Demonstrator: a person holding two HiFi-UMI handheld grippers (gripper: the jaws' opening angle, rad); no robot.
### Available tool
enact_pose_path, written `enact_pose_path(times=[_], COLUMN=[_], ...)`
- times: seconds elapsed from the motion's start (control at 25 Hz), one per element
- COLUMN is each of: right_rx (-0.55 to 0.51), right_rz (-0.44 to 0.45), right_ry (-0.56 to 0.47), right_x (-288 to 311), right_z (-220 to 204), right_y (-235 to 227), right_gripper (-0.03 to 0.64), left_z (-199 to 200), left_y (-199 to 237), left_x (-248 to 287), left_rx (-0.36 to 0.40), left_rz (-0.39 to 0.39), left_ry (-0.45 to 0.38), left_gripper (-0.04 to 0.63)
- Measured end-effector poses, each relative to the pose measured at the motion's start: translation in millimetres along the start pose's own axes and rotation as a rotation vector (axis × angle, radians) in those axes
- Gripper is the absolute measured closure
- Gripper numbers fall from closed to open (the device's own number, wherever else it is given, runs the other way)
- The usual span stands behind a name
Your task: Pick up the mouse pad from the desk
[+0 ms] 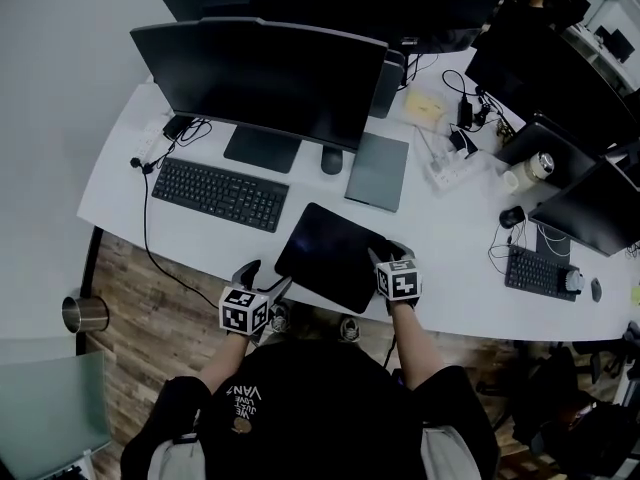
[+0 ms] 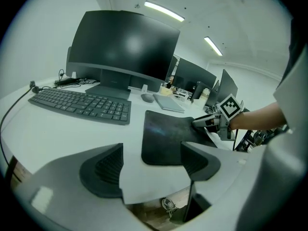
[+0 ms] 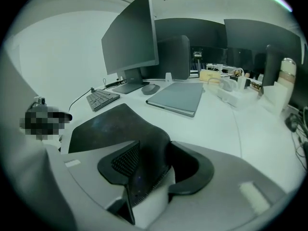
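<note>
On the desk (image 1: 450, 248) we see the mouse pad (image 1: 330, 253) unlifted. Right tongs (image 3: 151, 158) straddle its curled corner unclamped; left tongs (image 2: 153, 160) gape nearby.

- We see a black mouse pad (image 1: 335, 256) on a white desk (image 1: 200, 243).
- The keyboard (image 1: 219, 193), at ten o'clock from the pad, is black too.
- The closed laptop (image 1: 378, 171), at one o'clock, is grey.
- The left gripper (image 1: 265, 278) and the right gripper (image 1: 388, 253) each have a cube with black and white squares.
- The floor (image 1: 150, 308) is brown, stripy wood.
- The cup (image 1: 85, 314), at nine o'clock, is shiny silver.
</note>
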State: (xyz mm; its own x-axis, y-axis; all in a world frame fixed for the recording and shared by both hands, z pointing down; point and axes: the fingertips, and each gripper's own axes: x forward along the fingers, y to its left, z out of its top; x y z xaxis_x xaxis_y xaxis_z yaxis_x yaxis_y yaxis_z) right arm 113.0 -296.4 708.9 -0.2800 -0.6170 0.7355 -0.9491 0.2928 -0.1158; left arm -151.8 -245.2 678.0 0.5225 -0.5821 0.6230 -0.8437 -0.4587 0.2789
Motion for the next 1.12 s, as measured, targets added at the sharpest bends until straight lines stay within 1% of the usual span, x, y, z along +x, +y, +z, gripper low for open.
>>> enact_pose_path(times=[0.12, 0.24, 0.32, 0.56, 0.76, 1.0, 1.04, 1.12], right_rx=[-0.009, -0.018, -0.026, -0.029, -0.031, -0.035, -0.036, -0.039], right_rz=[0.022, 0.031, 0.032, 0.029, 0.033, 0.035, 0.037, 0.040], right_ry=[-0.010, -0.032, -0.042, -0.080, -0.091, -0.096, -0.096, -0.097], right_x=[-2, -7, -10, -19, -23, -26, -26, -26], right_z=[2, 5, 8, 14, 17, 18, 18, 19], right_y=[9, 15, 20, 28, 34, 39, 40, 41], right_gripper=[0.477, 0.524, 0.545, 0.554, 0.555, 0.558, 0.558, 0.558], left_z=[-2, -6, -9, -17, -15, -12, -13, -14], left_y=[2, 1, 0, -4, -7, -20, -22, -25], left_x=[1, 6, 12, 25, 35, 44, 45, 47], left_rx=[-0.013, -0.025, -0.033, -0.035, -0.005, -0.005, -0.001, 0.010], left_rz=[0.005, 0.012, 0.019, 0.063, 0.098, 0.124, 0.127, 0.123], left_ry=[0.014, 0.040, 0.065, 0.136, 0.150, 0.159, 0.163, 0.175], left_gripper=[0.245, 0.245, 0.245, 0.245, 0.245, 0.252, 0.266, 0.353])
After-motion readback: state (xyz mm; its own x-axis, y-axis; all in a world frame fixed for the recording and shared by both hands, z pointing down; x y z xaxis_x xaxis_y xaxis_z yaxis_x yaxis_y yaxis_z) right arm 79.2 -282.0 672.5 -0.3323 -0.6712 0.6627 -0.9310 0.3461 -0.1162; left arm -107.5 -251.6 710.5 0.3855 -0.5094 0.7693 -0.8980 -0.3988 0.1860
